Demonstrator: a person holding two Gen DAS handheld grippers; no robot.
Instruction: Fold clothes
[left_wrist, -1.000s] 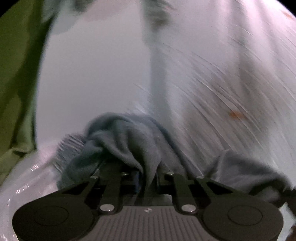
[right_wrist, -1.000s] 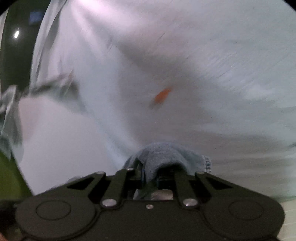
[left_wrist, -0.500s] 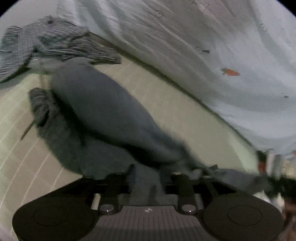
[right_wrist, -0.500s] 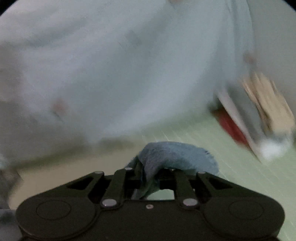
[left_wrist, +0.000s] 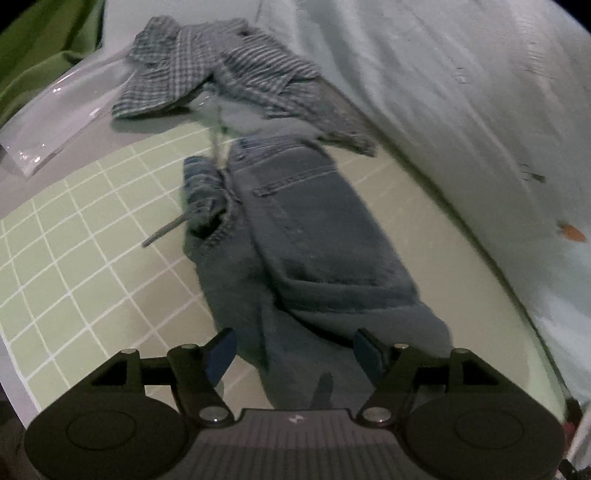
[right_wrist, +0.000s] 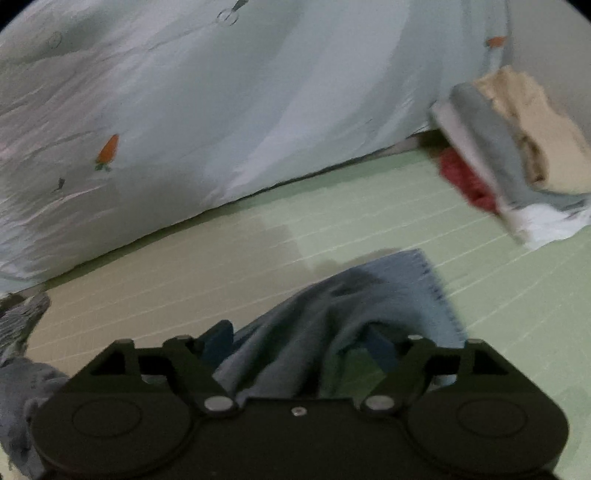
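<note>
The left gripper (left_wrist: 293, 350) stands apart over the jeans (left_wrist: 295, 236), which lie lengthwise at frame centre on the gridded mat (left_wrist: 74, 229). The right gripper (right_wrist: 301, 343) also stands apart, denim hem between its jaws. Laying-out looks finished; next comes regrasping for a fold.

Bare mat (left_wrist: 74, 236) left of jeans (left_wrist: 306, 229); plaid shirt (left_wrist: 207, 74) probably beyond.

both views are dimly and flatly lit. fisheye bending is seen at the dark corners. motion blur softens the right view; faint glare is caught on a clear plastic sheet (left_wrist: 55, 118).
</note>
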